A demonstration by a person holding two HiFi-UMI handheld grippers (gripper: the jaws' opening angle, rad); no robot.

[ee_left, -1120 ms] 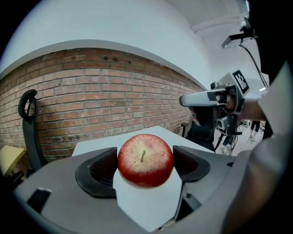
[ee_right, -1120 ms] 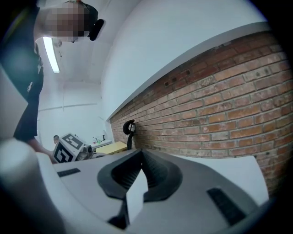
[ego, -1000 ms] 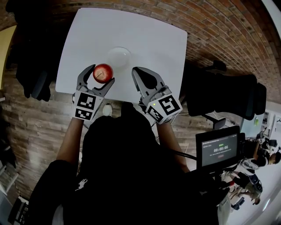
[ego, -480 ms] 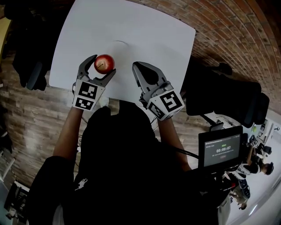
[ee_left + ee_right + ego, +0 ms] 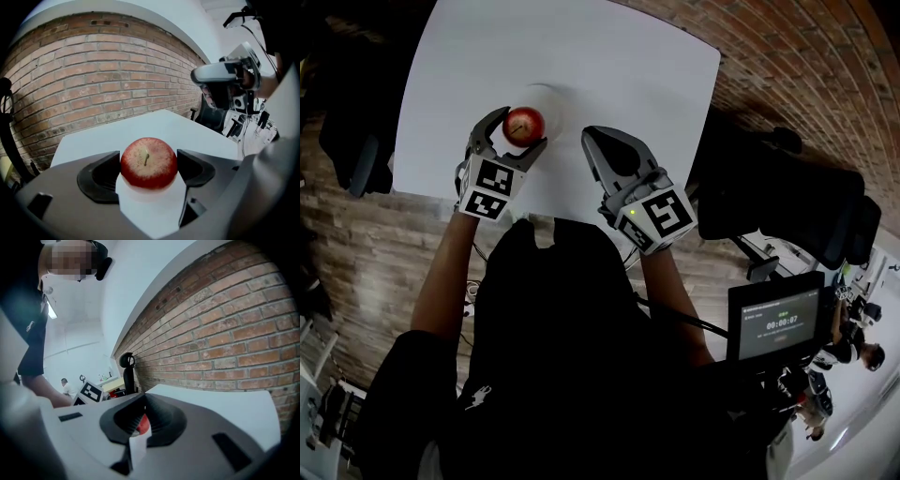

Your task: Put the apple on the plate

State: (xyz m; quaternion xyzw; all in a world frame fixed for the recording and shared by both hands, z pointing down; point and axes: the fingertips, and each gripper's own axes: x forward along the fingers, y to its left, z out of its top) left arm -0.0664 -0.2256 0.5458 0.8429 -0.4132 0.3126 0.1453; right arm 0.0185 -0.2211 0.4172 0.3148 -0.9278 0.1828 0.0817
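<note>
**Apple comes down to the plate**

The left hand-held gripper [image 5: 517, 130], clamped on the apple [image 5: 523, 123], has carried it down to the left side of the white plate [image 5: 553, 91]. The right hand-held gripper [image 5: 596, 142] waits right of the plate, jaws together and empty. Next, it probably just needs to let go.

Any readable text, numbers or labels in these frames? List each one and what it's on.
"00:00:07": large digits on the monitor.
Smaller lines above and below those digits: too small to read.
Marker cubes: black-and-white square patterns, no letters.
Shirt logo: small white figure, no words to read.
Apple and table: no print.
</note>
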